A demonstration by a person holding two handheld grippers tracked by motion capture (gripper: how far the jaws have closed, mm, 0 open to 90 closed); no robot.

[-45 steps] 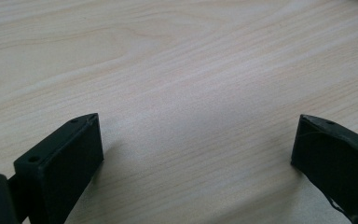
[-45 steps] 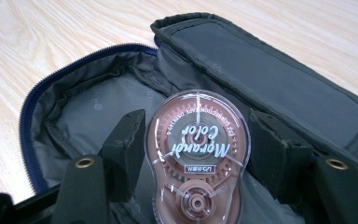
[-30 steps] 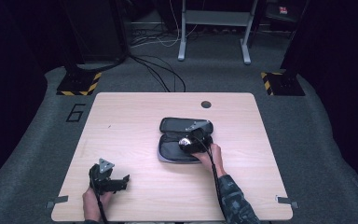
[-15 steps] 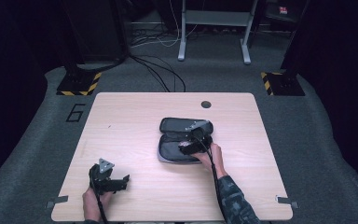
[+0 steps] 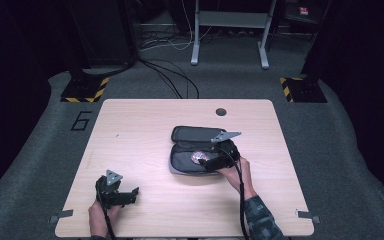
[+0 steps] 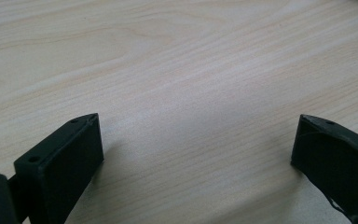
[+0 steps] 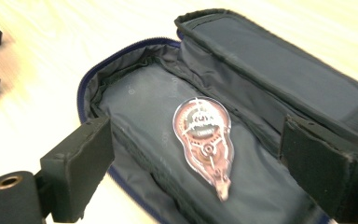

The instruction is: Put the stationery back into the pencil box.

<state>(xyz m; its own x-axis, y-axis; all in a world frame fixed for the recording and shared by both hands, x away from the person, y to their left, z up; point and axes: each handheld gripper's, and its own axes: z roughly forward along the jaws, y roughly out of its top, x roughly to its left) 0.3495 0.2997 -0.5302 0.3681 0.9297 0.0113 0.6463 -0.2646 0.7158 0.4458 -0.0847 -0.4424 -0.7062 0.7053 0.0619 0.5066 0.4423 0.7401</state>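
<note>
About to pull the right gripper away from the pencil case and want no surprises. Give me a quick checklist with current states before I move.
1. Right gripper jaws apart, having just been opening, nothing between the pads: ok.
2. Correction tape dispenser lying flat inside the case, free of both jaws: ok.
3. Pencil case unzipped, lid folded back, resting on the table: ok.
4. Cable from the right gripper clear of the case edge: cannot tell.
5. Left gripper open over bare wood, holding nothing: ok.
6. Left gripper far from the case in the high view: ok.

Matt cloth pouch (image 7: pixel 242 74), clear plastic tape dispenser (image 7: pixel 205 140)
</note>
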